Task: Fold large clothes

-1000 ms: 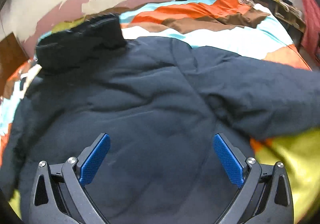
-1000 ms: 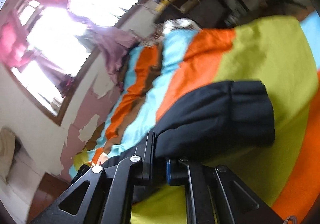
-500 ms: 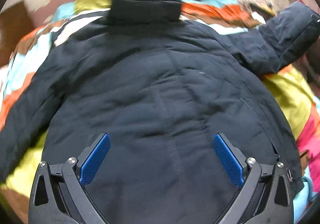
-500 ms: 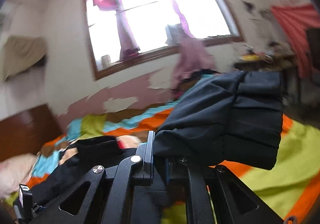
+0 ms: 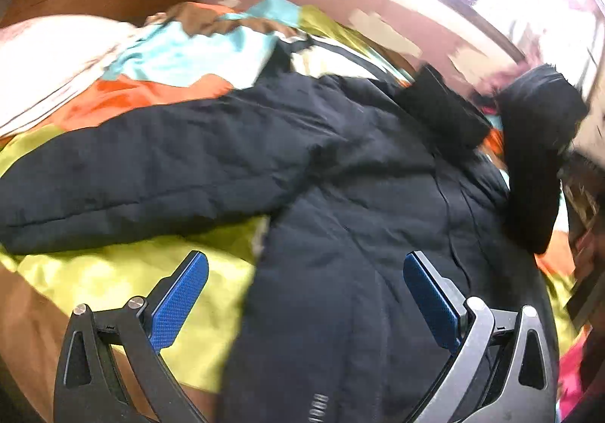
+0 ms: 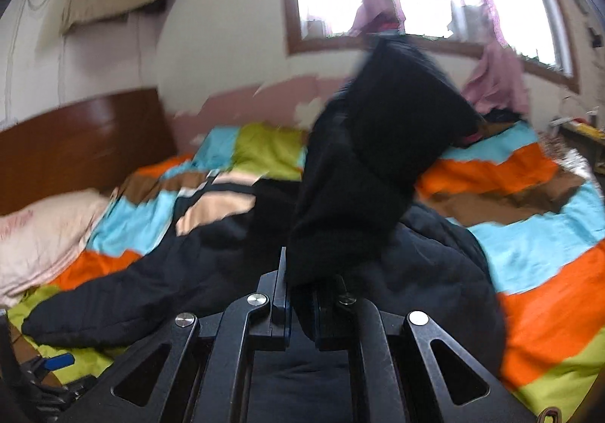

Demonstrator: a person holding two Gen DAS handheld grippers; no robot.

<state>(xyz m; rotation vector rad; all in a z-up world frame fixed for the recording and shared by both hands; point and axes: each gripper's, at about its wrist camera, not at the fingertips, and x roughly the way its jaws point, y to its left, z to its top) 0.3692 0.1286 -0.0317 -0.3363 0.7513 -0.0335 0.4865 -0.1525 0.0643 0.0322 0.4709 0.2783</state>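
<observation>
1. Your right claw is clamped tight on the end of the jacket's right sleeve. The cuff stands up in front of the claw, lifted off the bed, w/ the window behind it.
2. Change vs a sec ago: that sleeve lay low over the yellow-green stripe of the bedspread; now it's swung up and in over the jacket body. My read: you're mid sleeve-fold, not done.
3. Your left claw stands wide apart, nothing between the blue pads. It hovers over the jacket's lower back; one pad is over the bedspread, the other over dark fabric.
4. Left view has shifted too: the collar was straight ahead of the claw half a sec ago, now it's ahead and to the right. The left sleeve stretches out flat ahead-left, unfolded.
5. Jacket lies back-up on the bed, spread across the stripes, pillow beyond the left sleeve.
6. Meaning: right sleeve needs laying across the back before you let go. Left sleeve prob next. Puffy fabric may spring back, so press it flat.
</observation>
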